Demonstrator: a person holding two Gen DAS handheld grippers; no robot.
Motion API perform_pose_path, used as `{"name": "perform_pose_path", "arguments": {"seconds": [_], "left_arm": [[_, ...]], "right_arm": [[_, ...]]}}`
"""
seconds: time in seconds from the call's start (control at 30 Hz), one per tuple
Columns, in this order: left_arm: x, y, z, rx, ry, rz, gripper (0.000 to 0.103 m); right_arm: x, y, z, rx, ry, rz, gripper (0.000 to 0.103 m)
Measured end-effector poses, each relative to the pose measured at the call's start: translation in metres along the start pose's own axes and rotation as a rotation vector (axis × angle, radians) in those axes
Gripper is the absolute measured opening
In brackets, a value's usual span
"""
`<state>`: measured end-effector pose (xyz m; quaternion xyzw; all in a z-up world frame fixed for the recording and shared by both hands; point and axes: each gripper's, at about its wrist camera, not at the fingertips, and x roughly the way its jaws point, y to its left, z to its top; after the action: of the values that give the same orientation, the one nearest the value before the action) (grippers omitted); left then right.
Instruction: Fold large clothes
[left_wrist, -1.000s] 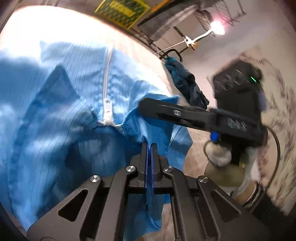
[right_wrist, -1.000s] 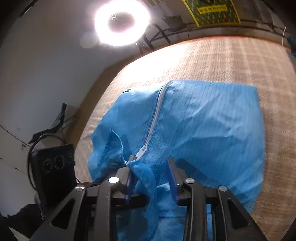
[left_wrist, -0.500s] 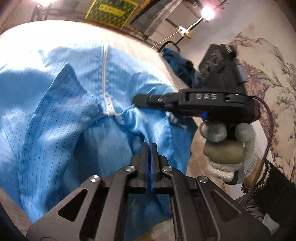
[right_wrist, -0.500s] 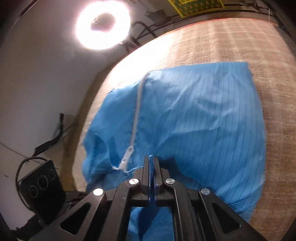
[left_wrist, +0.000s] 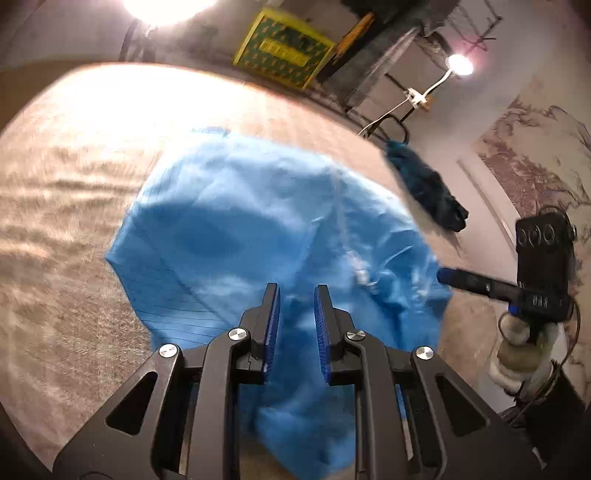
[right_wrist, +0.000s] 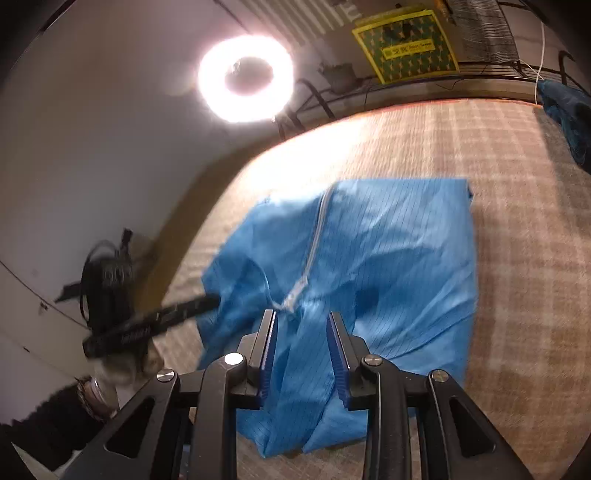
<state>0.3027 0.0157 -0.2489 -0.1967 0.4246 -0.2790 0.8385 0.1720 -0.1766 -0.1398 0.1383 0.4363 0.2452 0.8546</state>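
We hold both grippers above a blue garment that lies on a beige checked desk, spread in a rough rectangle with its far edge straight and its near part bunched and wrinkled. A white zipper runs down it from 12 o'clock toward us, ending in a pull just ahead of the right gripper.

Our left gripper has its jaws spread a little; they have just been opening, and the cloth shows in the gap below them, but the blue pads press on nothing. Our right gripper likewise has its jaws parted, just opened, with the crumpled cloth under the gap and no pinch on it.

In the left wrist view the right gripper sits at 3 o'clock, its finger reaching toward the garment's right edge, held by a gloved hand. In the right wrist view the left gripper's finger comes in from 9 o'clock to the garment's left edge; whether it touches we cannot tell, as it is blurred.

A dark teal cloth lies at 2 o'clock on the desk's far right edge, well apart from the garment. A ring light glows at 12 o'clock beyond the desk, and a yellow-green box stands behind it.
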Motion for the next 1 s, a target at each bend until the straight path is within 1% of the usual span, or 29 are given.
{"name": "perform_pose_path", "arguments": {"seconds": [0.03,0.07,0.13,0.17,0.2,0.27,0.3,0.33,0.37,0.43,0.47,0.5,0.57,0.6,0.63,0.67,0.7,0.73,0.8,0.83,0.9,1.0], "left_arm": [[0.01,0.008,-0.001,-0.023,0.026,0.0,0.016],[0.015,0.011,-0.003,-0.013,0.032,0.02,0.016],[0.026,0.01,-0.006,0.057,0.038,0.083,0.016],[0.026,0.007,-0.006,0.078,0.033,0.096,0.016],[0.024,0.005,-0.006,0.08,0.04,0.103,0.016],[0.012,0.0,0.0,0.072,0.033,0.099,0.016],[0.003,-0.003,0.002,0.069,0.016,0.099,0.016],[-0.003,-0.006,0.004,0.061,0.011,0.095,0.016],[-0.01,-0.009,0.004,0.053,0.015,0.086,0.017],[-0.024,-0.019,-0.002,0.057,0.048,0.084,0.027],[-0.029,-0.026,-0.008,0.075,0.069,0.09,0.029],[-0.031,-0.037,-0.016,0.116,0.102,0.108,0.029],[-0.032,-0.053,-0.029,0.183,0.131,0.147,0.029],[-0.035,-0.059,-0.036,0.222,0.129,0.149,0.029],[-0.036,-0.061,-0.04,0.233,0.133,0.158,0.029],[-0.036,-0.06,-0.043,0.227,0.148,0.177,0.029],[-0.036,-0.058,-0.045,0.201,0.163,0.198,0.029],[-0.036,-0.055,-0.046,0.183,0.168,0.208,0.029],[-0.036,-0.048,-0.048,0.128,0.189,0.213,0.029],[-0.034,-0.045,-0.05,0.101,0.204,0.223,0.029],[-0.029,-0.041,-0.055,0.069,0.233,0.246,0.029],[-0.024,-0.034,-0.058,0.026,0.254,0.238,0.029]], "right_arm": [[0.007,-0.002,0.001,0.001,0.02,-0.006,0.03],[0.015,-0.004,-0.001,-0.003,0.038,-0.011,0.03],[0.031,-0.006,-0.006,-0.037,0.082,-0.105,0.03],[0.039,-0.009,-0.008,-0.038,0.107,-0.143,0.027],[0.044,-0.012,-0.01,-0.032,0.131,-0.166,0.027],[0.039,-0.009,-0.011,-0.033,0.128,-0.175,0.029],[0.033,-0.003,-0.011,-0.048,0.118,-0.185,0.031],[0.025,0.003,-0.012,-0.062,0.103,-0.195,0.036],[0.015,0.011,-0.015,-0.065,0.089,-0.202,0.038],[0.004,0.021,-0.024,-0.039,0.096,-0.198,0.039],[-0.002,0.028,-0.032,-0.02,0.12,-0.193,0.039],[-0.003,0.033,-0.039,-0.013,0.136,-0.19,0.039],[-0.006,0.039,-0.055,0.005,0.171,-0.21,0.037],[-0.007,0.045,-0.06,-0.012,0.162,-0.224,0.037],[-0.01,0.052,-0.065,-0.069,0.142,-0.24,0.037],[-0.01,0.06,-0.069,-0.14,0.138,-0.275,0.037],[-0.007,0.061,-0.07,-0.159,0.16,-0.297,0.037],[-0.004,0.06,-0.068,-0.135,0.176,-0.285,0.038],[-0.001,0.046,-0.07,-0.009,0.208,-0.218,0.042],[0.004,0.04,-0.07,0.037,0.215,-0.212,0.048],[0.011,0.033,-0.074,0.121,0.225,-0.222,0.054],[0.02,0.02,-0.077,0.241,0.253,-0.214,0.054]]}}
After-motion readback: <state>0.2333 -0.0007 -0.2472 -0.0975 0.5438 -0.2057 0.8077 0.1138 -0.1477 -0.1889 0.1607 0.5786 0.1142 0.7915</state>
